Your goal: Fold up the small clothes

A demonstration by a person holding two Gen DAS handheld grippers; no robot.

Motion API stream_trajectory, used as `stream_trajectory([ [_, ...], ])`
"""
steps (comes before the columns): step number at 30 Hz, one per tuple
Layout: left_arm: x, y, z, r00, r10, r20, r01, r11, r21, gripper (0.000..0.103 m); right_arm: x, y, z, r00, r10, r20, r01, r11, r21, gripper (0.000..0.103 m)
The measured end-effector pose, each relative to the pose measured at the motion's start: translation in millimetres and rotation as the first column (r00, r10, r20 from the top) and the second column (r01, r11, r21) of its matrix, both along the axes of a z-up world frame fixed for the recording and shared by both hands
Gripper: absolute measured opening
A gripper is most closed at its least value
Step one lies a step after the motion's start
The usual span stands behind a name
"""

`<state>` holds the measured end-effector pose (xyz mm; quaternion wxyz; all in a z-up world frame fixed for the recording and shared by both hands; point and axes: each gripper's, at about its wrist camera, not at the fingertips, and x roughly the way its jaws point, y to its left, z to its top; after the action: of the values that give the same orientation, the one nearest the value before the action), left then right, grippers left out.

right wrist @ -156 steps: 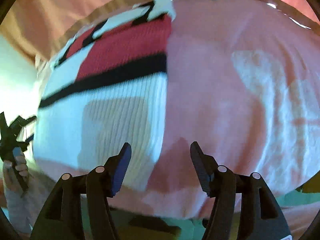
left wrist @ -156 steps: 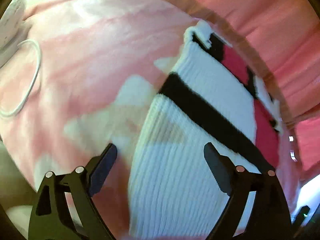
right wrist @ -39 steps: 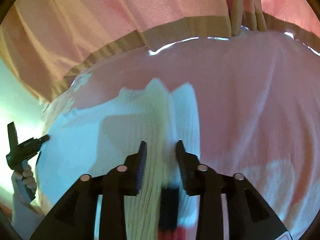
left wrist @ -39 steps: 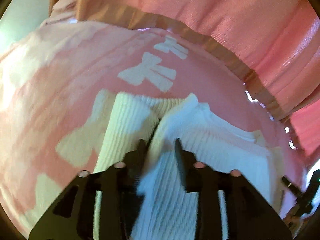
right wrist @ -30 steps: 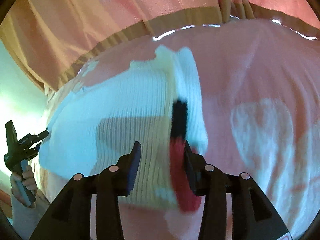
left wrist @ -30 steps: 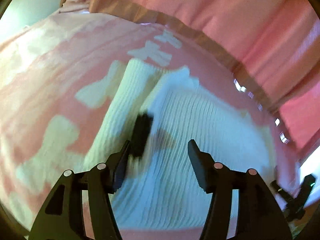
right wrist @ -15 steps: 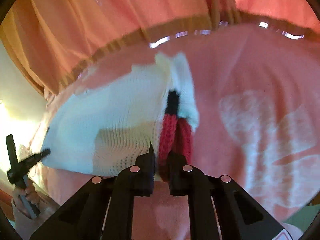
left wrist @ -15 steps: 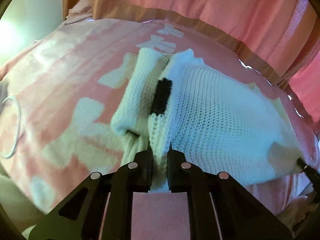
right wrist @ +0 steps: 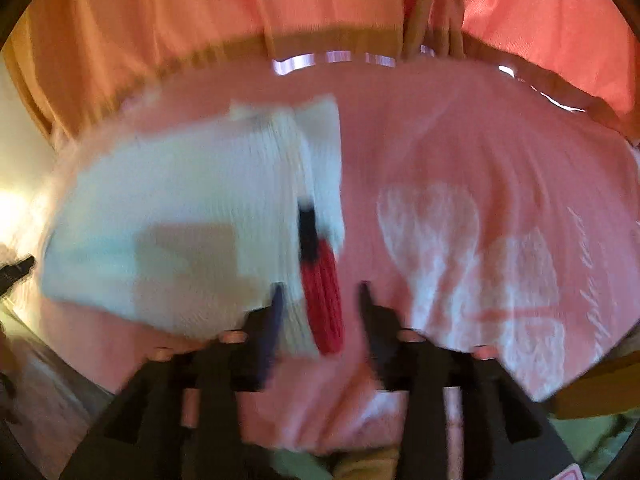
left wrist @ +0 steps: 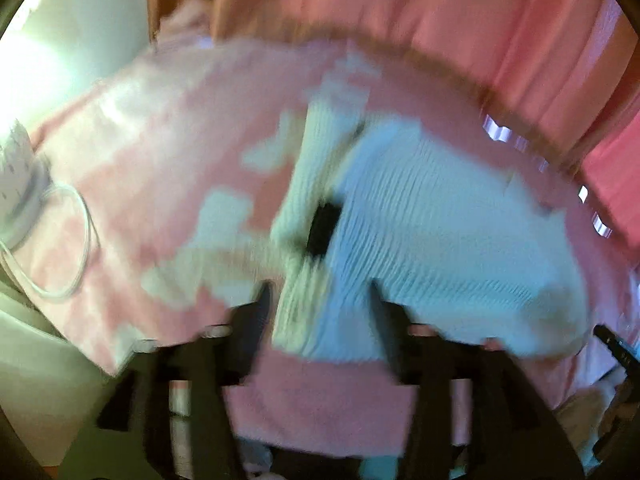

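Observation:
A small white ribbed knit sweater [left wrist: 432, 240] with black and red bands lies folded on a pink cloth with white hearts [left wrist: 168, 152]. In the left wrist view my left gripper [left wrist: 318, 304] hangs over the sweater's near left edge, its jaws opening, and the knit lies between the fingers without being pinched. In the right wrist view the same sweater [right wrist: 192, 208] shows a red and black fold [right wrist: 322, 292] at its right edge. My right gripper [right wrist: 320, 304] is over that fold, jaws opening, pads apart from the knit. Both views are blurred.
Pink curtains [left wrist: 460, 24] hang behind the cloth-covered surface. A white cable loop [left wrist: 76, 248] and a white object [left wrist: 16, 172] lie at the far left. The other gripper's black tip [left wrist: 616, 350] shows at the right edge. The pink cloth's near edge [right wrist: 320, 432] drops off just below the grippers.
Half a second ago both grippers were shut on the sweater's near edge. Now both have let go and spread their fingers, and both have lifted back; the sweater lies flat.

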<state>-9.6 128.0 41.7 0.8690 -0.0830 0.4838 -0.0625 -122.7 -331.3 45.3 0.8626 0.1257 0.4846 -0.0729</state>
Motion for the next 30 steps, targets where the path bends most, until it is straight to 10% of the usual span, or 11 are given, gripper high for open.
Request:
stream_trajectory([
  [5,55,-40,19,0.992,-0.070,0.104,0.069,0.998,0.013,0.076,64,-7,3,0.993,0.093,0.072,-0.094,0.995,0.014,0.057],
  [16,143,-71,-66,0.998,-0.068,-0.016,0.069,0.998,0.012,0.076,150,-14,-62,0.988,0.151,0.023,-0.153,0.985,0.081,0.059],
  [17,143,-74,-63,0.997,-0.083,0.004,0.082,0.996,0.018,0.073,151,-14,-63,0.987,0.161,0.023,-0.162,0.984,0.077,0.056],
  [19,144,-80,-60,0.992,-0.124,0.021,0.124,0.992,0.031,0.043,153,-11,-63,0.985,0.168,0.023,-0.169,0.984,0.056,0.007],
  [21,146,-82,-56,0.991,-0.129,0.034,0.128,0.992,0.022,0.012,154,-14,-56,0.987,0.152,0.041,-0.155,0.985,0.070,0.007],
  [27,162,-80,-20,0.986,-0.108,0.125,0.118,0.990,-0.082,0.010,149,-27,2,0.964,0.095,0.248,-0.117,0.990,0.076,0.007],
  [30,183,-83,-42,0.994,-0.096,0.059,0.099,0.995,-0.035,0.011,168,-34,-39,0.992,0.083,0.094,-0.085,0.996,0.022,0.007],
])
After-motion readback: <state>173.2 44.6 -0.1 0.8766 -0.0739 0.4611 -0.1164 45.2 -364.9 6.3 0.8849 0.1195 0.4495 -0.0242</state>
